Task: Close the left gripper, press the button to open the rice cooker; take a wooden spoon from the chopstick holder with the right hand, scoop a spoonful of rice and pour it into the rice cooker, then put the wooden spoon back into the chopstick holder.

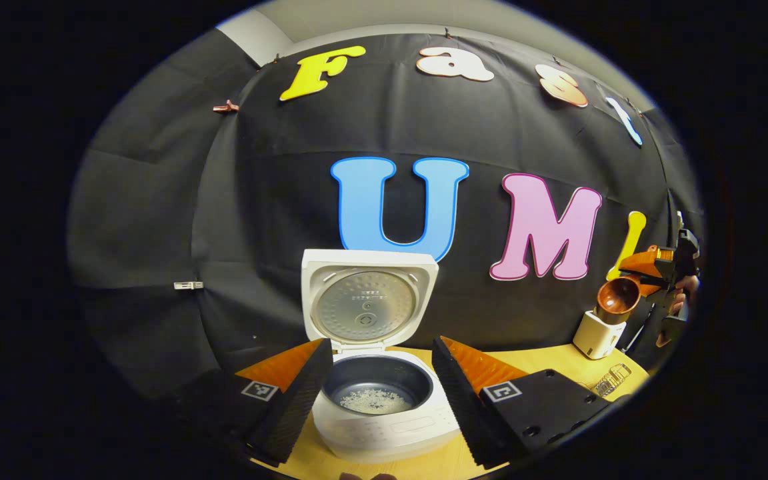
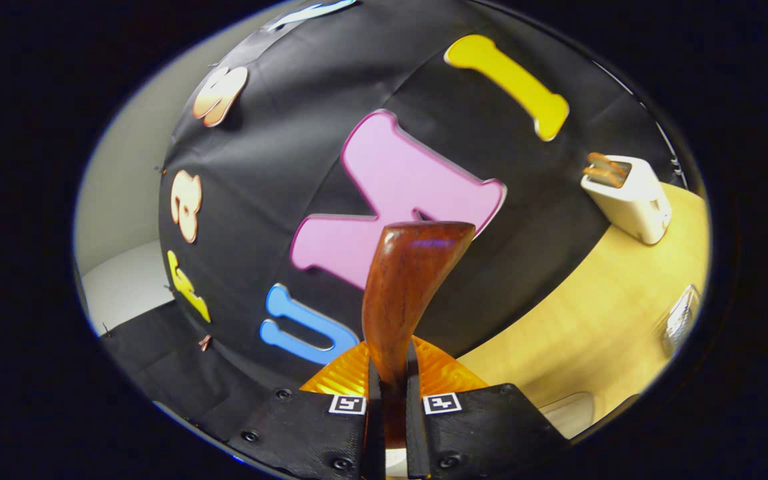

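Note:
The white rice cooker (image 1: 384,427) stands with its lid (image 1: 369,300) raised, and a little white rice lies at the bottom of its dark pot (image 1: 375,393). My left gripper (image 1: 381,342) is open, one finger on each side of the cooker, touching nothing. My right gripper (image 2: 394,363) is shut on the handle of the brown wooden spoon (image 2: 407,280), which points away from it, tilted in the air. In the left gripper view, the right gripper (image 1: 664,270) holds the spoon (image 1: 617,300) just above the white chopstick holder (image 1: 597,335) at the far right.
Everything rests on a light wooden table (image 2: 591,320). The chopstick holder (image 2: 627,193) holds other wooden utensils. A small wire object (image 1: 611,380) lies near the table's right edge. A white object (image 2: 567,413) peeks in low in the right gripper view.

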A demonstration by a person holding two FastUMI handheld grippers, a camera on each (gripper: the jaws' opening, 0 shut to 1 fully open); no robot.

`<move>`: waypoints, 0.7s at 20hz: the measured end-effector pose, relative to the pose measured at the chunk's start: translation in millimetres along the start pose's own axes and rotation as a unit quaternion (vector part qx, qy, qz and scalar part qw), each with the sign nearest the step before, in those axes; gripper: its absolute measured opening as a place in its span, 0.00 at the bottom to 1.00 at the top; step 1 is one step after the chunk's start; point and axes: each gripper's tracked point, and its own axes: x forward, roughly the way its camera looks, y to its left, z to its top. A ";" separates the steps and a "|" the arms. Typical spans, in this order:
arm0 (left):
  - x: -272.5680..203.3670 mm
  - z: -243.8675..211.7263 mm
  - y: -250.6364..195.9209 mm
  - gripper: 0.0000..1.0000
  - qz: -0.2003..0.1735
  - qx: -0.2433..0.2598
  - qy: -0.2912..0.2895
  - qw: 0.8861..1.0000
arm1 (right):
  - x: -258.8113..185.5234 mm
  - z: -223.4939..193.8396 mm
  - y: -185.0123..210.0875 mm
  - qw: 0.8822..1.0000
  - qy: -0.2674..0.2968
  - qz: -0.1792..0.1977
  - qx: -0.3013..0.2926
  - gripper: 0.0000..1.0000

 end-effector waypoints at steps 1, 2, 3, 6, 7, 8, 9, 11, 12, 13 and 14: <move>2.8 -0.7 -6.4 0.95 -0.006 0.001 0.001 1.000 | -8.1 14.1 -15.5 1.000 -0.009 -0.012 0.000 0.16; 4.8 -1.3 -11.4 0.95 -0.010 0.000 0.003 1.000 | -14.2 27.2 -31.6 1.000 -0.019 -0.024 -0.007 0.16; 6.6 -3.5 -14.9 0.95 -0.011 -0.001 0.007 1.000 | -20.8 38.1 -50.4 0.999 -0.027 -0.041 -0.022 0.16; 10.0 -6.7 -24.5 0.95 -0.009 0.002 0.018 1.000 | -42.8 65.3 -104.9 0.993 -0.039 -0.092 -0.057 0.16; 11.4 -7.6 -28.0 0.95 -0.010 0.004 0.021 1.000 | -50.2 73.2 -122.9 0.992 -0.043 -0.107 -0.056 0.16; 12.0 -7.7 -31.9 0.95 -0.011 0.006 0.023 1.000 | -56.3 79.7 -140.7 0.990 -0.049 -0.122 -0.056 0.16; 12.7 -7.8 -36.7 0.95 -0.014 0.007 0.025 1.000 | -61.2 85.1 -158.2 0.988 -0.053 -0.135 -0.060 0.16; 15.1 -7.7 -44.5 0.95 -0.016 0.006 0.030 0.999 | -73.3 90.7 -193.9 0.982 -0.050 -0.165 -0.078 0.16; 15.4 -6.8 -47.5 0.95 -0.016 0.006 0.032 0.999 | -79.5 93.2 -208.8 0.978 -0.047 -0.181 -0.089 0.17; 15.9 -6.6 -50.6 0.95 -0.015 0.007 0.034 0.999 | -84.6 94.7 -223.3 0.975 -0.044 -0.195 -0.099 0.17; 16.3 -6.5 -53.9 0.95 -0.015 0.008 0.036 0.999 | -87.3 94.2 -236.0 0.971 -0.041 -0.206 -0.110 0.17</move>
